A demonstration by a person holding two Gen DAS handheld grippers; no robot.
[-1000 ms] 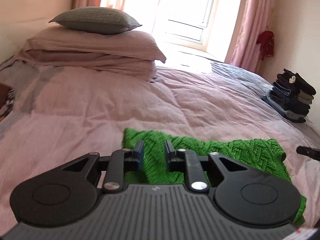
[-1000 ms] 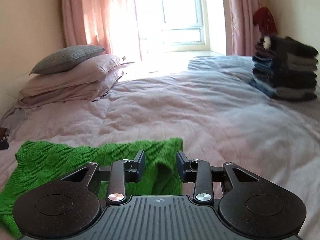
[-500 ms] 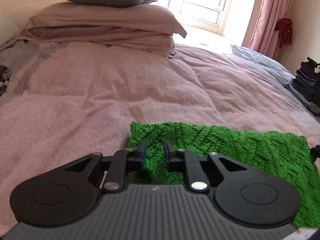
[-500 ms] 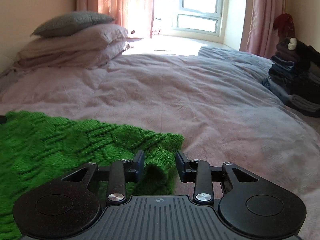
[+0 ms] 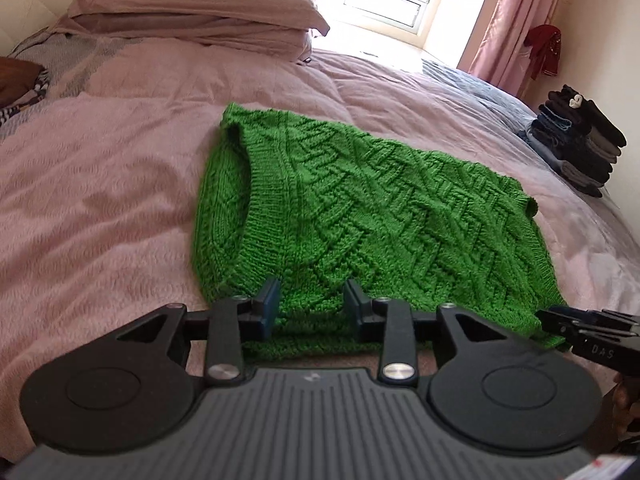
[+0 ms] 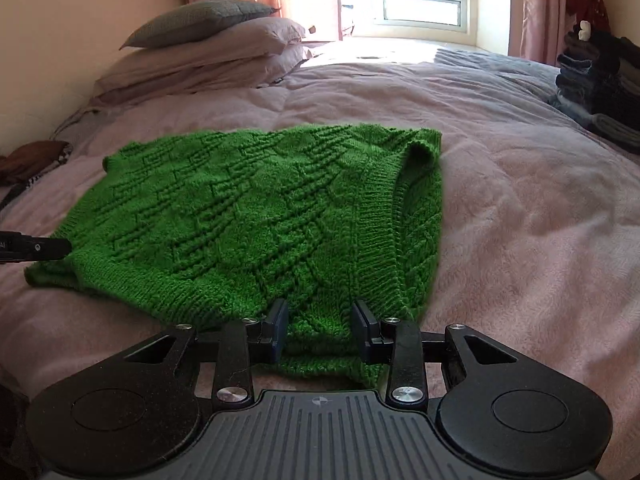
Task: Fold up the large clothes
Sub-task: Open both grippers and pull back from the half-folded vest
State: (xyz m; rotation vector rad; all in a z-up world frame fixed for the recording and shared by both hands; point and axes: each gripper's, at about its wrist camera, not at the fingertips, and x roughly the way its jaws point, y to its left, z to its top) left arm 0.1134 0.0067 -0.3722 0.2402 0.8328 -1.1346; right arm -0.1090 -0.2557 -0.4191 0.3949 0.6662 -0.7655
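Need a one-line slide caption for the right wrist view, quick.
Open right hand-held gripper at the near edge of a green knitted sweater spread on a pink bedspread.

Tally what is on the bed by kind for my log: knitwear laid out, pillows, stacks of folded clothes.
Green knitted sweater, laid out on the pink bedspread: 1
Pillows: 3, one grey pillow on two pink pillows
Stack of dark folded clothes: 1
Total: 5
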